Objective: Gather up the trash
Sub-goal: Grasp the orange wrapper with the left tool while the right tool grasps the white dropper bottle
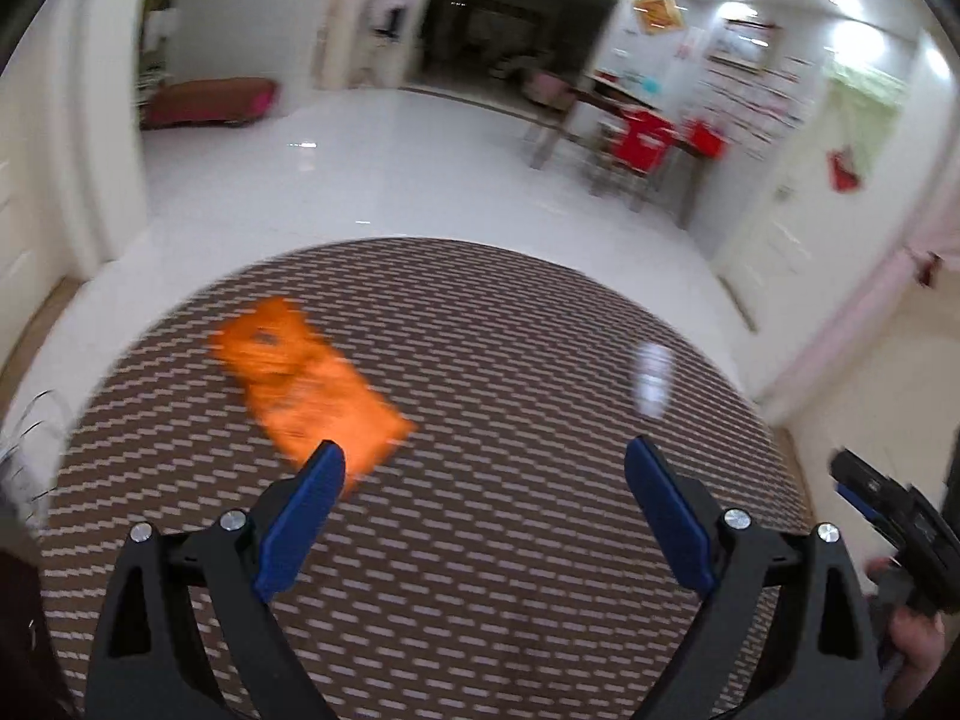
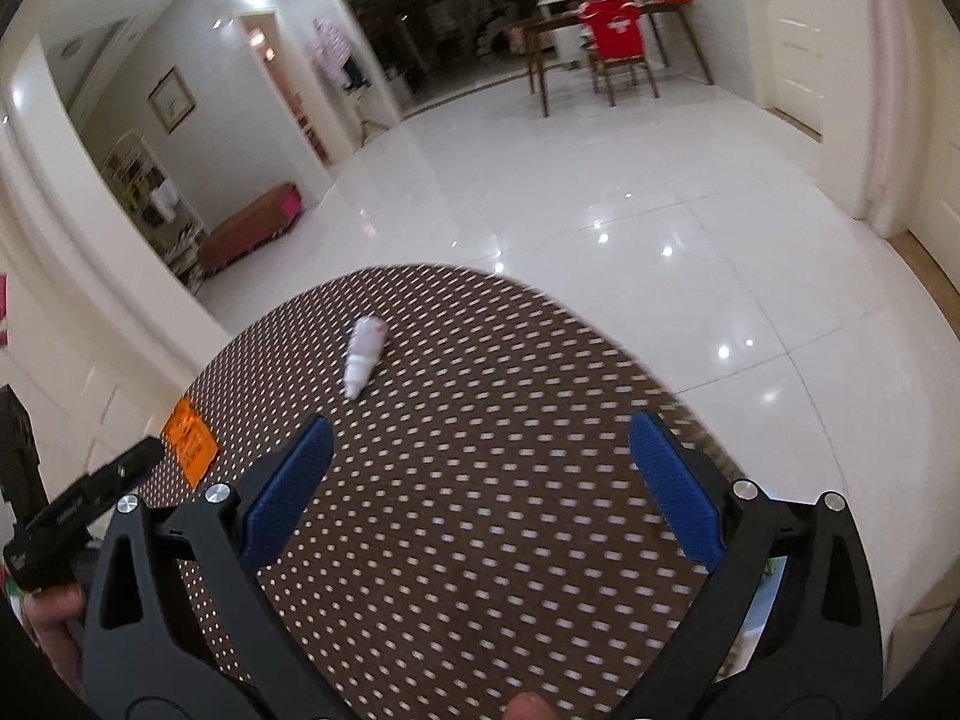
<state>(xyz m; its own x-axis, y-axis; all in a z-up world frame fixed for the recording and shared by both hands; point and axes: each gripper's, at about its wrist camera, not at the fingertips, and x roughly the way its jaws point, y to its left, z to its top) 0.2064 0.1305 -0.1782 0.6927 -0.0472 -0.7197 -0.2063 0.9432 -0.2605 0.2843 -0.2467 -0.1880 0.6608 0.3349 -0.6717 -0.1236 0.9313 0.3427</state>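
Both tools gape empty: left tool point(image 1: 485, 457) just behind orange wrapper point(image 1: 312, 384), right tool point(image 2: 480, 435) short of white bottle point(image 2: 363, 354).

Flat orange wrapper point(image 1: 312, 384) lying on the desk point(image 1: 540, 540), and a small white bottle point(image 2: 363, 355) tipped on its side, well apart.

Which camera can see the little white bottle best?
The right wrist view. There the small white bottle looks sharp, lying on its side on the round patterned table, ahead of the open right gripper. The left wrist view shows it only as a pale blurred smear off to the right of the orange wrapper.
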